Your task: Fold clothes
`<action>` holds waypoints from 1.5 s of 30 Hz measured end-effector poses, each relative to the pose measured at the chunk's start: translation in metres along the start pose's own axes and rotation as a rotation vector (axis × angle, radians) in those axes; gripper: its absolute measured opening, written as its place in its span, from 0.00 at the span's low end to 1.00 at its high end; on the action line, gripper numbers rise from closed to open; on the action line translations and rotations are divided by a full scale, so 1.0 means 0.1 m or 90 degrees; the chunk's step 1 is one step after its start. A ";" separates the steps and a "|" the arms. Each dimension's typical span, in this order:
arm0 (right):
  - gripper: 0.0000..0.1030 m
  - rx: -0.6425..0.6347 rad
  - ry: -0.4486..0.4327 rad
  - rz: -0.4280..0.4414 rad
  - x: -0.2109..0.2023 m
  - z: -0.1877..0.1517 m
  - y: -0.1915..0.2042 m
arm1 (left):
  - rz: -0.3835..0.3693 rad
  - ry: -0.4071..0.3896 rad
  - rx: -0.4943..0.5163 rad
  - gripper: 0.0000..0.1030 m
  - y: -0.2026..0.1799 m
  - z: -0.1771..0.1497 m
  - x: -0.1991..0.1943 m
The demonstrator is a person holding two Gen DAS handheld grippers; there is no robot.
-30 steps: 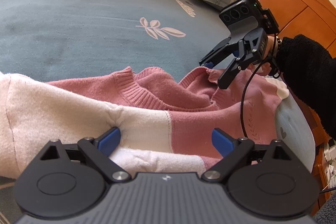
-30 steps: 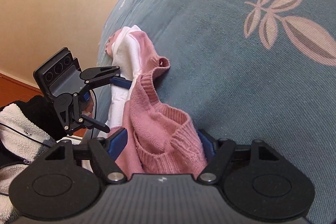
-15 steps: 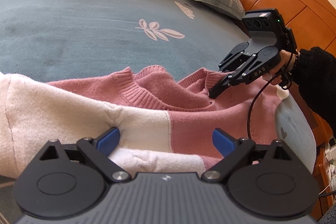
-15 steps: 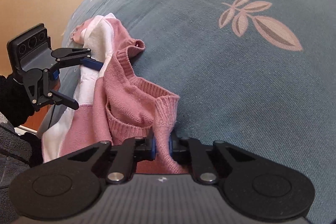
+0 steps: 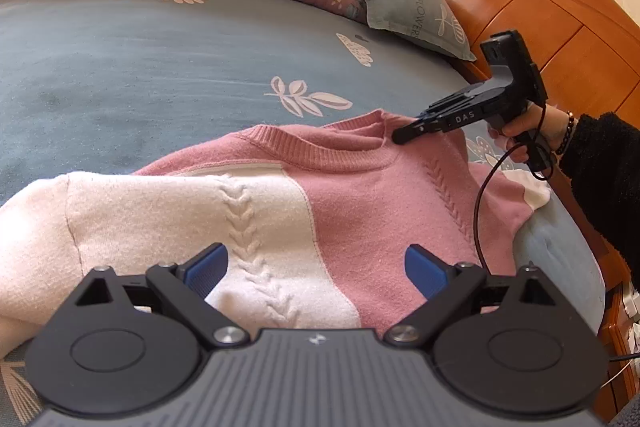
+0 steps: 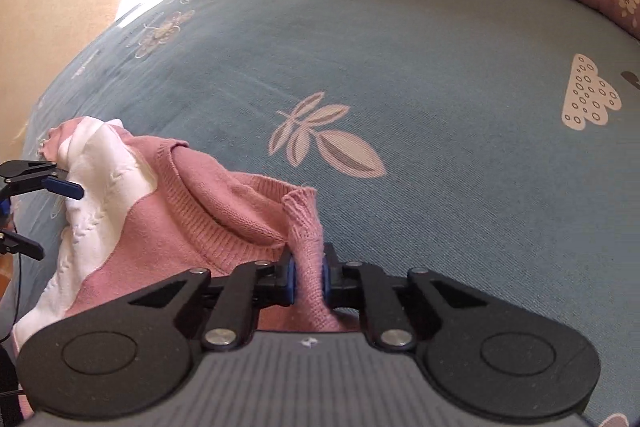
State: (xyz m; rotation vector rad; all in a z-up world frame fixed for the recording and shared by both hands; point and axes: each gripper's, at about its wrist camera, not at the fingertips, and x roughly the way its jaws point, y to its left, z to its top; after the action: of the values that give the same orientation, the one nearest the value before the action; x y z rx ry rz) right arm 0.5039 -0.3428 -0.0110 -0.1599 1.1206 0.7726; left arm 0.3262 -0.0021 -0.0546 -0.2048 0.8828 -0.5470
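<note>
Jaws of the right gripper (image 6: 308,277) pinch the pink-and-white sweater (image 5: 360,203) at its collar while easing apart slightly; the left gripper (image 5: 316,269) gapes above it. Sweater's lower half is cut off, draped over the blue bedsheet (image 6: 420,67).

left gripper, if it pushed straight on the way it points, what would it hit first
Most likely the sweater: the open left gripper points down at its white panel, right by the pink one. How far above the knit it hangs is unclear.
</note>
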 end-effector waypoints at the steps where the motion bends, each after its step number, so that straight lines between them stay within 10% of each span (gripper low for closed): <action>1: 0.22 0.003 0.013 -0.017 0.06 -0.02 0.00 | 0.002 0.001 0.001 0.92 0.00 -0.01 -0.01; 9: 0.45 0.006 -0.059 -0.069 -0.21 0.14 0.16 | 0.008 -0.012 0.000 0.92 0.06 -0.04 -0.20; 14: 0.51 -0.017 -0.115 0.052 -0.11 0.59 0.52 | 0.008 -0.024 -0.011 0.92 0.12 -0.08 -0.31; 23: 0.49 -0.046 -0.036 0.177 0.73 0.80 1.06 | 0.002 -0.044 -0.023 0.92 0.27 -0.02 -0.44; 31: 0.51 -0.126 0.028 0.215 0.69 0.40 1.45 | -0.031 -0.089 -0.045 0.92 0.50 0.32 -0.05; 37: 0.55 -0.186 0.027 0.212 0.45 0.37 1.57 | -0.024 -0.010 -0.091 0.91 0.69 0.06 0.32; 45: 0.67 0.037 -0.019 0.277 0.69 0.64 0.80 | -0.024 -0.023 -0.074 0.92 0.67 -0.09 0.16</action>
State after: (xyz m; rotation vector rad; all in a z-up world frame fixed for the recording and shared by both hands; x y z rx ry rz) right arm 0.5161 -0.2198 -0.0205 0.1504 1.1630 1.1222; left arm 0.3524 0.0469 -0.0970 -0.3372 0.8776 -0.5264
